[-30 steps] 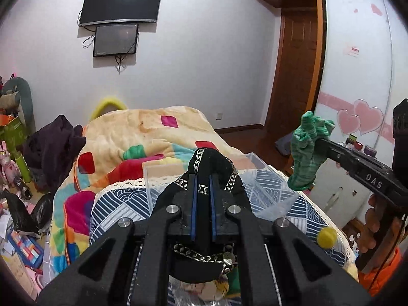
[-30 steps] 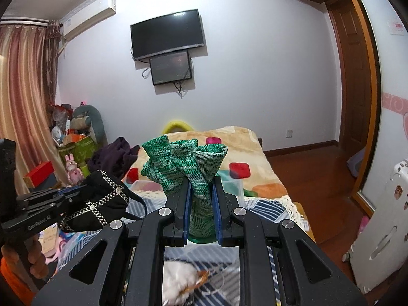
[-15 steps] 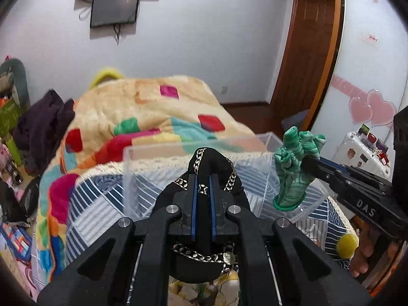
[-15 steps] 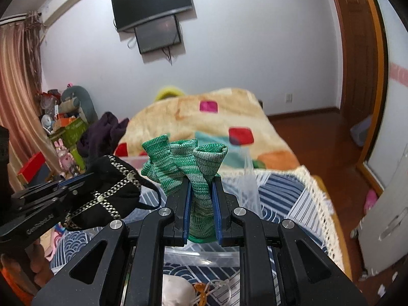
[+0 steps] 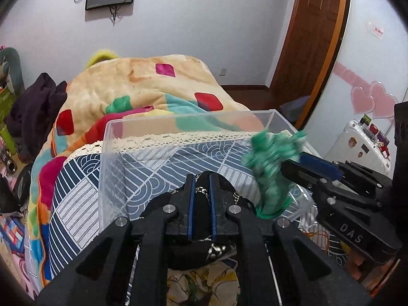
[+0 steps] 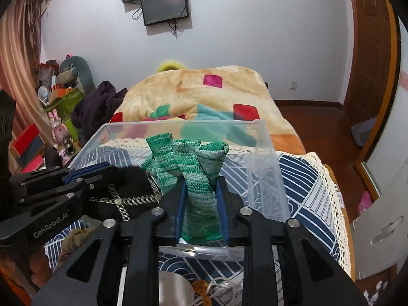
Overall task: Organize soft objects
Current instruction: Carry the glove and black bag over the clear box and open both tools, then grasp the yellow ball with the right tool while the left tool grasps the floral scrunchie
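Left gripper levelled forward over the near rim of a clear plastic bin, jaws drawn narrow and clamped on a black pouch with silver chain trim; pouch squeezed between the blue pads, bulging out ahead of and beneath the fingers; seen from the right wrist view, same gripper reaching in from the left, roughly horizontal, with the pouch hanging just inside the bin's near-left corner.

Right gripper pointed forward and slightly down at the bin's near wall, jaws narrow and pinched on a green knitted glove; glove's fingers fanned upward above the tips, cuff trailing down between the pads; from the left wrist view, this gripper angled in from the right, glove blurred, held above the bin's right side.

Both soft things held side by side, near each other, over the near end of the bin; touching or apart, impossible to tell.

Bin resting on a blue-and-white patterned cloth with lace edge; beyond it a colourful patchwork blanket; on the far wall a dark screen.
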Demonstrator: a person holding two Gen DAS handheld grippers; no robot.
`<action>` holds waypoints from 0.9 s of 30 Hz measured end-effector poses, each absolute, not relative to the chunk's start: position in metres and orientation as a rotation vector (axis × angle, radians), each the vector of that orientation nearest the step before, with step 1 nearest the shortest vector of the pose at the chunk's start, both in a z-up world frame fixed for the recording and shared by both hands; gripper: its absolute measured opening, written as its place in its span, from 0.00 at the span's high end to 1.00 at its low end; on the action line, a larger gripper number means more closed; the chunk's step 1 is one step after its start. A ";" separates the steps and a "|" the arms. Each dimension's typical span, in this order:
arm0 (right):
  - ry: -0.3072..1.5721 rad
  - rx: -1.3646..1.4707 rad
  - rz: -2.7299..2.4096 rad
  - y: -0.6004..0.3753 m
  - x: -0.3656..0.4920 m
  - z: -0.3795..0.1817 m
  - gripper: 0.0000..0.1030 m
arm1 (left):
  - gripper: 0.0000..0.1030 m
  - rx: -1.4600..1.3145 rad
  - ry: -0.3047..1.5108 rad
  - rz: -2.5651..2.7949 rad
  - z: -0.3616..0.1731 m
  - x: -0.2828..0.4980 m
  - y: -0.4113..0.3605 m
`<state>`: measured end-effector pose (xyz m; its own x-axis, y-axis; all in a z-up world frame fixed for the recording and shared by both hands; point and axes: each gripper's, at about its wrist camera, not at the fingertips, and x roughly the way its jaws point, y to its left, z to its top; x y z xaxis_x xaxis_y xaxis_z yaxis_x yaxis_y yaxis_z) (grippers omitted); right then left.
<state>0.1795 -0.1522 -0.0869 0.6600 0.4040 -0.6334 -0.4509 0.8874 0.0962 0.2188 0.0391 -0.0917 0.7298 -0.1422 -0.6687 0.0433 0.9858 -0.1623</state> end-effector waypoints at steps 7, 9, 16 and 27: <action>0.602 -0.079 0.453 -0.158 0.170 -0.066 0.45 | 0.85 -0.152 0.699 -0.129 -0.076 0.200 0.041; 0.580 -0.076 0.453 -0.160 0.167 -0.059 0.44 | 0.79 -0.138 0.679 -0.129 -0.068 0.194 0.039; 0.493 -0.066 0.461 -0.167 0.148 -0.035 0.34 | 0.56 -0.106 0.582 -0.140 -0.035 0.161 0.042; 0.430 -0.097 0.429 -0.186 0.112 -0.038 0.20 | 0.29 -0.048 0.593 -0.154 -0.042 0.120 0.036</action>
